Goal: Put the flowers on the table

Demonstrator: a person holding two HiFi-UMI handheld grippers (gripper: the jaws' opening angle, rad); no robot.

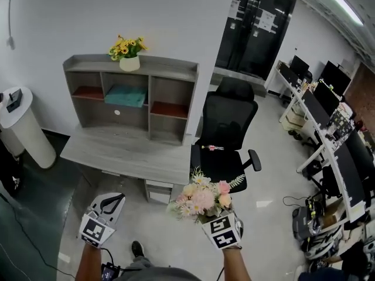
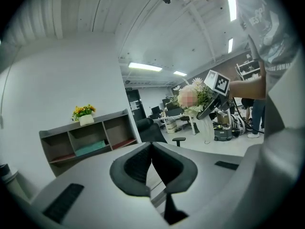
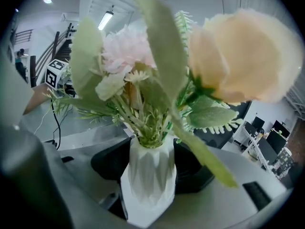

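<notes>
A bouquet of pink, peach and white flowers (image 1: 202,199) stands in a white faceted vase (image 3: 147,175). My right gripper (image 1: 211,215) is shut on the vase, low in the head view and in front of the grey table (image 1: 129,151). In the right gripper view the blooms (image 3: 143,61) fill the picture, and the dark pads (image 3: 198,168) press the vase from both sides. My left gripper (image 1: 112,200) hangs at the lower left, shut and holding nothing; its pads (image 2: 136,168) meet. The left gripper view shows the bouquet (image 2: 193,97) off to its right.
A grey shelf unit (image 1: 135,95) stands on the table's back, with a pot of yellow flowers (image 1: 129,51) on top. A black office chair (image 1: 225,133) is right of the table. A white cylinder (image 1: 23,127) stands left; desks with monitors (image 1: 328,116) line the right.
</notes>
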